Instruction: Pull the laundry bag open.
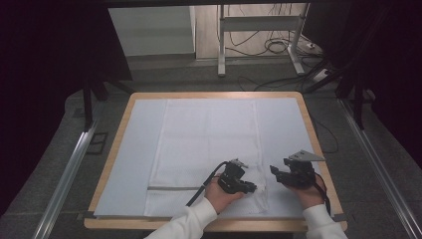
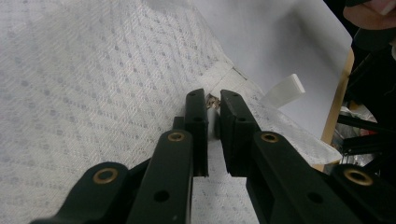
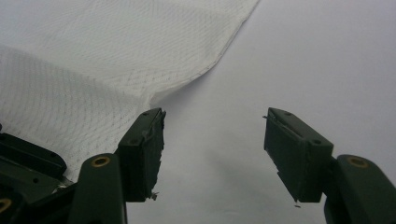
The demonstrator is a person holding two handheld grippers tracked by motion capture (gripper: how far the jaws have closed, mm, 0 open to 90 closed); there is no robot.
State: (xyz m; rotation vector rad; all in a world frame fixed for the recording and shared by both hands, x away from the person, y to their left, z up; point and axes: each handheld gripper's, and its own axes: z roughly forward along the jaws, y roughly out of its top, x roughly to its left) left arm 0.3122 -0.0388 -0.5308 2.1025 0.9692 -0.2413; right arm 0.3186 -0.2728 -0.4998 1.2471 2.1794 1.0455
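1. I judge the step in hand to be a pinch on the near right part of the white cloth, probably to lift or fold it, so I want a firm bite on the fabric before I raise anything.
2. To do it well, I would keep the left claw low and clamped, and lift slowly so the weave does not slip out from between the pads.
3. The left claw is clenched: its jaws stand almost together, with a ridge of cloth gathered up between them. In the high view it sits on the cloth, near the right edge.
4. The right claw is released, with its jaws wide apart over the bare white sheet. The cloth's edge lies just beside its left jaw, apart from the right one.
5. I would slide the right claw toward that edge and close on the hem before both claws lift together.
6. A white tab lies beyond the left claw, near the table's wooden rim.
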